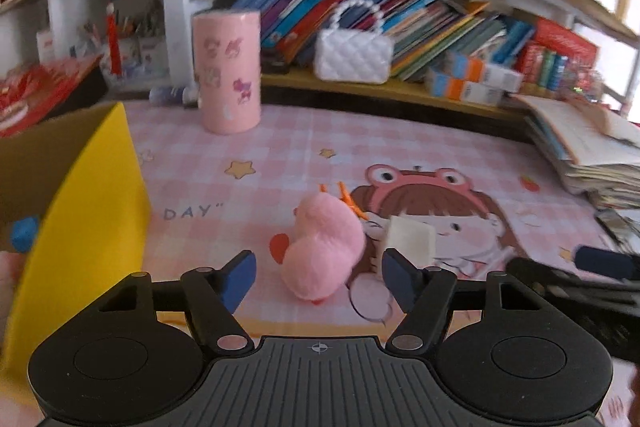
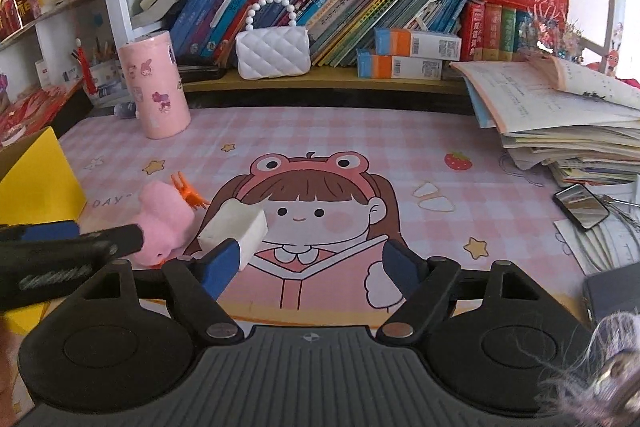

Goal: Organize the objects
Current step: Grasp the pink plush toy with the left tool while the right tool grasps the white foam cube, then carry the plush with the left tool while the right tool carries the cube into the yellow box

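Note:
A pink plush toy (image 1: pixel 324 251) lies on the pink checked desk mat (image 1: pixel 400 155), in the gap of my left gripper (image 1: pixel 318 275). The gripper is open and neither blue pad touches the toy. An orange hair clip (image 1: pixel 348 199) lies just behind the plush. To its right a white block (image 1: pixel 408 239) stands by the right fingertip. In the right wrist view my right gripper (image 2: pixel 312 263) is open over the mat's girl drawing, with nothing in its gap. The white block (image 2: pixel 236 223) sits at its left fingertip. The plush (image 2: pixel 164 219) and clip (image 2: pixel 188 191) lie further left.
A yellow cardboard box (image 1: pixel 92 219) stands open at the left, close to the plush. A pink cylinder (image 2: pixel 154 87) and a white quilted handbag (image 2: pixel 272 51) stand at the back under a bookshelf. Stacked papers (image 2: pixel 560 115) and a phone (image 2: pixel 582 205) lie on the right.

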### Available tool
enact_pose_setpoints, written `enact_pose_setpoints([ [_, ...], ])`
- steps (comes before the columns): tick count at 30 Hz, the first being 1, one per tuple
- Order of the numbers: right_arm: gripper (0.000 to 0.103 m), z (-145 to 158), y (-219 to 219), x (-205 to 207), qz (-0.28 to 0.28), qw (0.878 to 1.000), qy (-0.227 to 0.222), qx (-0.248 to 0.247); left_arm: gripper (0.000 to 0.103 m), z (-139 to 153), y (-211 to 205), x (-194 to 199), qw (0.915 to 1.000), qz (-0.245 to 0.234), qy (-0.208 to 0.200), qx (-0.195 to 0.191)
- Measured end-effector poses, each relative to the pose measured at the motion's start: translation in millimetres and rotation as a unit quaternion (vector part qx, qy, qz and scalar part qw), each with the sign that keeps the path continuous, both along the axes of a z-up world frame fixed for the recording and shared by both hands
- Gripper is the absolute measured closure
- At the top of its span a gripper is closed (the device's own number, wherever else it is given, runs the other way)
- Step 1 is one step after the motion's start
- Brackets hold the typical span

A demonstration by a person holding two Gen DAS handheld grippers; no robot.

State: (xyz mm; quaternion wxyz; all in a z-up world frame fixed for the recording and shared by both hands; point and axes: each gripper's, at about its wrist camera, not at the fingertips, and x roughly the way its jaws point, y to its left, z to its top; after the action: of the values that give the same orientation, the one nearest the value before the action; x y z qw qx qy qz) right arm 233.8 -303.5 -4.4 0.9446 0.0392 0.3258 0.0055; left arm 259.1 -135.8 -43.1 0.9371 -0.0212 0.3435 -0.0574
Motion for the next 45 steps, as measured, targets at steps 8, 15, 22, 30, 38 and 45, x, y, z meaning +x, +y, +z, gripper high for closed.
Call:
enact_pose_setpoints([
  [8, 0.025, -8, 0, 14, 0.018, 1.0, 0.013, 0.008, 0.034, -28, -9, 49, 0.999, 0.021, 0.037, -0.017],
  [15, 0.023, -12, 0, 21, 0.044, 0.999, 0.018, 0.011, 0.052, -39, -13, 71, 0.9977, 0.016, 0.065, -0.014],
  [22, 0.017, -23, 8, 37, 0.093, 0.995, 0.025, 0.002, 0.053, -5, 8, 40, 0.9981, 0.012, 0.045, -0.041],
  [30, 0.018, -46, 33, 72, 0.154, 0.988, 0.017, -0.02, 0.053, 37, 36, -25, 0.9984, 0.029, 0.015, -0.045],
  [38, 0.039, -63, 50, 96, 0.178, 0.983, 0.029, -0.021, 0.053, 40, 49, -65, 0.9981, 0.045, 0.022, -0.035],
  [45, 0.054, -57, 49, 93, 0.151, 0.988, 0.033, -0.01, 0.053, 38, 58, -81, 0.9977, 0.052, 0.023, -0.037],
])
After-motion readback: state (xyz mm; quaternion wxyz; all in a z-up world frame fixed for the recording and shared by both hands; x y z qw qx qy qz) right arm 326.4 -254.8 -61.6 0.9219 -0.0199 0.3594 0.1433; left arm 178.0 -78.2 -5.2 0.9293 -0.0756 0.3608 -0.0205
